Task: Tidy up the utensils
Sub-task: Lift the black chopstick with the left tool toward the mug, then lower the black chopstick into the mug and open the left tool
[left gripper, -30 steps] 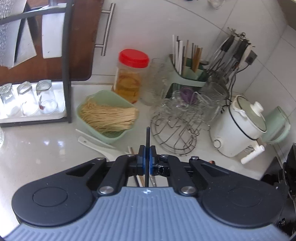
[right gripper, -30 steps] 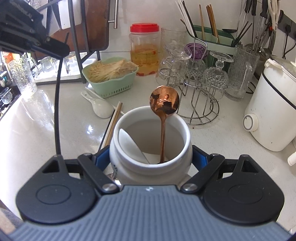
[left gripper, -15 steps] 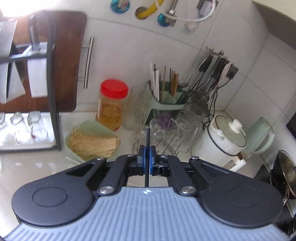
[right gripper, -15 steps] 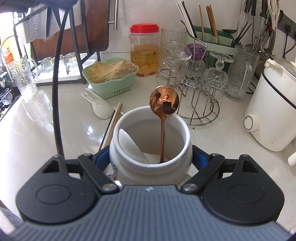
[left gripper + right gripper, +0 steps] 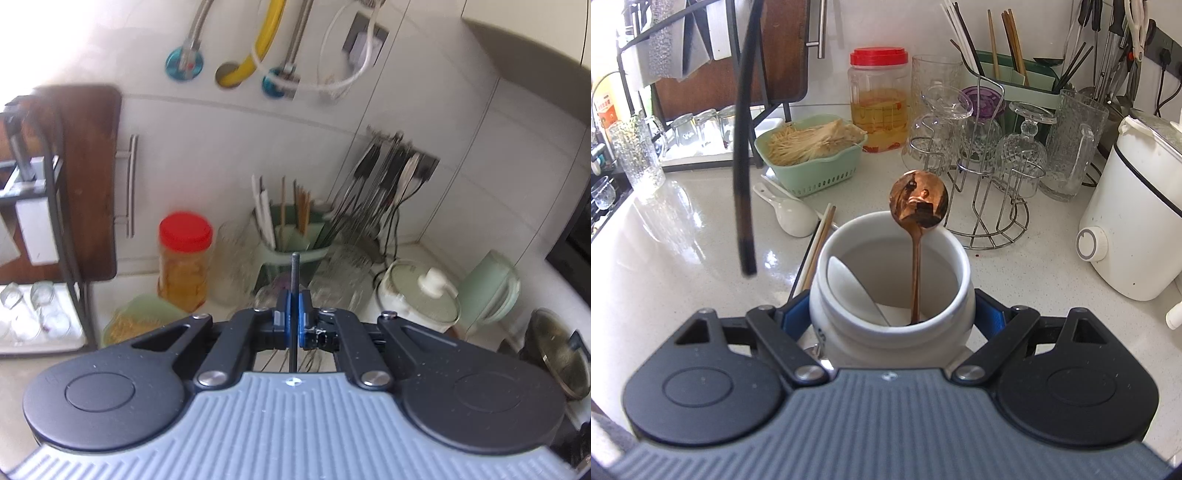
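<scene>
Left wrist view: the left gripper (image 5: 294, 314) sits at centre frame, its blue pads pinching a thin black chopstick (image 5: 294, 280) that stands upright between them, its tip rising above the pads. The background is blurred. At mid left stands a red-lidded jar (image 5: 184, 266) of yellow contents; below it a green basket (image 5: 142, 319) of pale noodles is partly hidden by the gripper body. Behind the chopstick tip a green utensil caddy (image 5: 291, 240) holds more chopsticks upright. At right are a white rice cooker (image 5: 417, 299) and a pale green kettle (image 5: 491, 288).

Right wrist view: the right gripper (image 5: 892, 319) occupies the lower frame, its pads pressed against both sides of a white ceramic utensil jar (image 5: 890, 332) that stands on the speckled white bench (image 5: 665, 258). Inside the jar a copper spoon (image 5: 918, 206) stands bowl-up, and a white ceramic spoon (image 5: 849, 284) leans against the left inner wall. The black chopstick (image 5: 744, 166) hangs in the air at left of frame, its lower end above the bench and left of the jar. On the bench just beyond the jar lie a second white spoon (image 5: 790, 214) and a loose pair of chopsticks (image 5: 818, 247), one end hidden behind the jar. A wire glass rack (image 5: 982, 192) with upturned glasses stands at upper right of the jar.
</scene>
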Available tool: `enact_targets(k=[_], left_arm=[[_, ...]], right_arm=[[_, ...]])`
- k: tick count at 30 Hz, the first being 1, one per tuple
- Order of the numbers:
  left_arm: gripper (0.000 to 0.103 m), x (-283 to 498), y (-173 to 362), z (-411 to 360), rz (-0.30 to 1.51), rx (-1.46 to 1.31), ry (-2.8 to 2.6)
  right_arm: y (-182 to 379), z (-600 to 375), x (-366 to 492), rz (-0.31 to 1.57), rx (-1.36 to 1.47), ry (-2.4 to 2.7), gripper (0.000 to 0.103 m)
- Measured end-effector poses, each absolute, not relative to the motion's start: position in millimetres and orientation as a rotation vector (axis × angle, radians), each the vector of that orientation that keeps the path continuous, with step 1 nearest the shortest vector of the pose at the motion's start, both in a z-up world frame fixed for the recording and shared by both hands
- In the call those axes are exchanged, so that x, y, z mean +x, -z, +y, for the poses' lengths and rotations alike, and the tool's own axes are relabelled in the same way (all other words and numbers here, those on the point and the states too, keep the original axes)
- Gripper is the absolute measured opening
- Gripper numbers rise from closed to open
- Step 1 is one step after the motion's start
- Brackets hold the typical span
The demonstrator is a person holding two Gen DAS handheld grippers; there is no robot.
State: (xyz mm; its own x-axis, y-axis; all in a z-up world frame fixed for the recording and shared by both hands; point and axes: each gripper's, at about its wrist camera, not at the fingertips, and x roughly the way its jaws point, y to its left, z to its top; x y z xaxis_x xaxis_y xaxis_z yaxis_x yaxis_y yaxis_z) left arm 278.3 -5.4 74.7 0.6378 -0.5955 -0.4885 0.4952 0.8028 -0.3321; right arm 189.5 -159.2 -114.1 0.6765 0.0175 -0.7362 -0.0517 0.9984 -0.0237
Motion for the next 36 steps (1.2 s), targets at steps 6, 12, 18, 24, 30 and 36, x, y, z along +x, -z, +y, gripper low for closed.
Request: enact_targets(k=[6,12,18,24,30,36], left_arm=[[0.004,279.5,-99.1,-24.6,0.538,-0.147,0.666],[0.004,282.6,-87.9,-48.1,0.561,-0.137,0.701],[0.004,275.9,-67.7,-66.9,0.580,-0.074,0.715],[0.004,263.4,-46.6,-81.9,0.606,0.003,0.728],[0.004,254.2,-33.3,-87.4,0.627,0.037,0.733],[0.004,244.8,-35.8,-89.4,0.645,0.067,0.735]], right_arm=[[114.3,-159.6,189.2,0.826,-0.043,-0.039,0.091],[114.3,-159.4,189.1,0.825,-0.043,-0.039,0.091],[114.6,-159.1,188.4,0.819,-0.041,-0.038,0.091],[115.5,-160.0,186.8,0.808,-0.035,-0.038,0.090],[116.1,-161.4,185.7,0.803,-0.036,-0.043,0.091],[116.1,-161.0,185.2,0.803,-0.041,-0.048,0.091]])
